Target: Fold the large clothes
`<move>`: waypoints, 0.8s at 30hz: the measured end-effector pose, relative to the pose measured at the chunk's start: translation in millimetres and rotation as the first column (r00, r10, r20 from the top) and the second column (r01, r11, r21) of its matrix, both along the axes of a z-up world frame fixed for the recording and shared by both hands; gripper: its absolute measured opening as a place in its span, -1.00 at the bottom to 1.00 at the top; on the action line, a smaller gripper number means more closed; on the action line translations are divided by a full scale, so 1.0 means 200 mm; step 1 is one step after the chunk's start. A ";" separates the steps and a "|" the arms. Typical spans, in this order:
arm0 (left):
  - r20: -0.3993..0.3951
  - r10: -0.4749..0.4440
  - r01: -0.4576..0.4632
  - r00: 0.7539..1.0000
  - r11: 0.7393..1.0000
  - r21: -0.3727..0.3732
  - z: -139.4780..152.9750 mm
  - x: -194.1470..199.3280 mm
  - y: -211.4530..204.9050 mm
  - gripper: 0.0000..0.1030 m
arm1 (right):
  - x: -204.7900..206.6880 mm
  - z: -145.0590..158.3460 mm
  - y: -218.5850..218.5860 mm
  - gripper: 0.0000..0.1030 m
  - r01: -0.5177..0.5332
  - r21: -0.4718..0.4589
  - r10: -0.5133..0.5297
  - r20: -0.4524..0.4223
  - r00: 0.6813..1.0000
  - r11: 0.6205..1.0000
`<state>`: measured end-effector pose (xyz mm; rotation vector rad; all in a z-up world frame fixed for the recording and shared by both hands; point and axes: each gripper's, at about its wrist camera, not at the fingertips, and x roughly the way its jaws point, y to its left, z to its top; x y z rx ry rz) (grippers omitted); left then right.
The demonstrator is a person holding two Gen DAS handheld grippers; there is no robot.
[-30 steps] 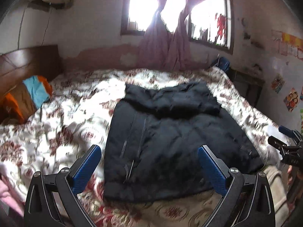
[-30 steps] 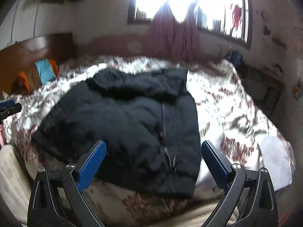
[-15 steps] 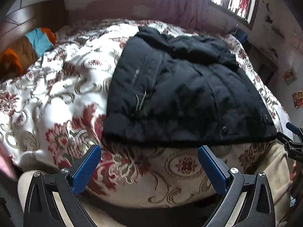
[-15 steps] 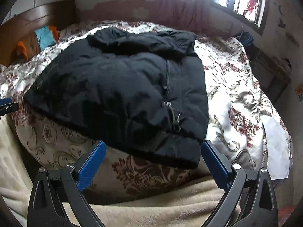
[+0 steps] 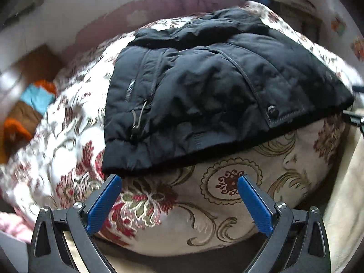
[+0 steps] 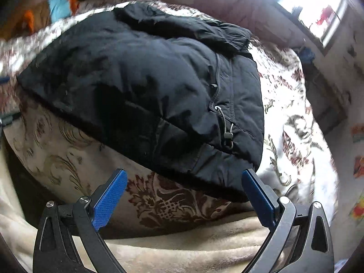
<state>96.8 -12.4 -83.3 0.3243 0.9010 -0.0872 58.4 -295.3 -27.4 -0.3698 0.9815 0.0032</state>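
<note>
Black padded jacket (image 5: 204, 86) on floral bedspread (image 5: 227, 193): hem just ahead of left gripper (image 5: 179, 179) and right gripper (image 6: 184, 175), both spread wide, empty.

The jacket (image 5: 204, 91) lies flat on the bed (image 5: 227, 193), its hem at the near edge and its hood (image 5: 204, 31) toward the far wall. A pillow (image 5: 27, 111) sits at the far left of the bed. Each hand-held gripper, left (image 5: 179, 182) and right (image 6: 184, 177), hangs just before the hem, near the jacket's two near corners.
</note>
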 end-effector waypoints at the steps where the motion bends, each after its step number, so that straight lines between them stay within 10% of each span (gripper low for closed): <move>1: 0.011 -0.011 0.011 1.000 1.000 0.016 0.00 0.00 -0.01 0.99 | 0.00 -0.02 0.02 0.91 -0.016 -0.019 0.016 -0.010 1.000 1.000; 24: 0.032 0.008 -0.009 0.999 0.999 0.046 -0.13 0.12 0.00 0.99 | 0.15 -0.16 0.18 0.91 -0.019 -0.262 0.020 0.002 1.000 0.965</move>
